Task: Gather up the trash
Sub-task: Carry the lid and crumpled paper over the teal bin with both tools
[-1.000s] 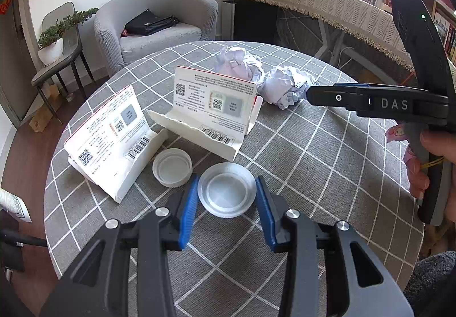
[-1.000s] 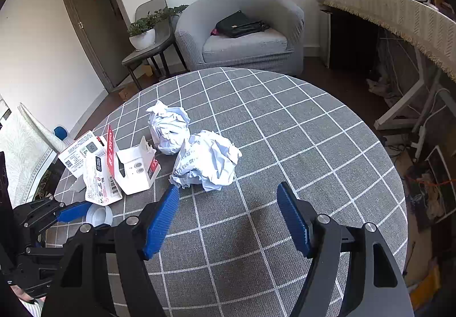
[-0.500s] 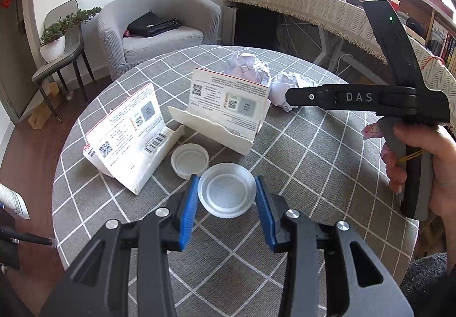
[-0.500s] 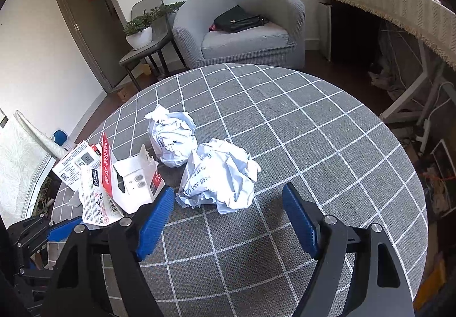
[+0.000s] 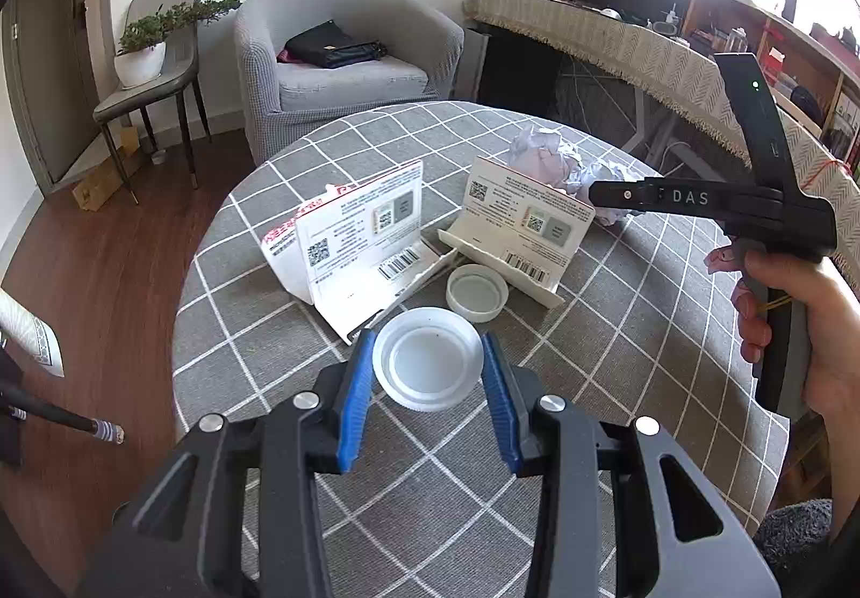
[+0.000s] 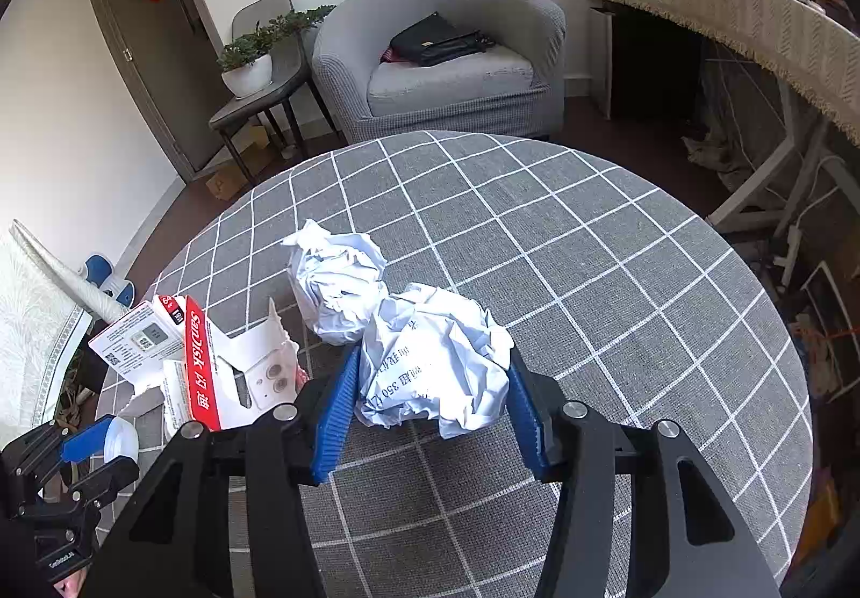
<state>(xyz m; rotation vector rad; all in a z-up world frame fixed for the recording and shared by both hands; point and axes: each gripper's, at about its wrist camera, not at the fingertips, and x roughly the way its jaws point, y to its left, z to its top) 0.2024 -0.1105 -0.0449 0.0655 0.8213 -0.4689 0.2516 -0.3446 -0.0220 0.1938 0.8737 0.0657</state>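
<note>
As sunlight falls across a round table (image 5: 618, 356) under a grey checked cloth, the left gripper (image 5: 427, 372) holds a large white lid (image 5: 428, 357) between its blue pads (image 5: 355, 383), both pads touching the lid's rim, in the left wrist view. A smaller white cap (image 5: 477, 290) lies just beyond it, between two opened cardboard packages (image 5: 357, 243) printed with barcodes. Farther back sits crumpled paper (image 5: 543, 157), partly hidden by the right gripper's body. The lid looks thin, light and rigid plastic with a smooth edge, likely to slip under a loose pinch; a grip across its full width at the rim, as here, seems the sound hold.

From the right wrist view, the right gripper (image 6: 427, 394) has its pads pressed to either side of the nearer paper ball (image 6: 435, 367), printed with dark text, at the near middle of the table. A second paper ball (image 6: 336, 281) rests touching it just behind. To the left stand torn red-and-white packages (image 6: 215, 372), and the left gripper appears at the lower-left edge with the lid. The paper should be very light, soft and springy, giving under pressure; a firm squeeze through its thickest part appears best, since loose outer folds could pull free.
</note>
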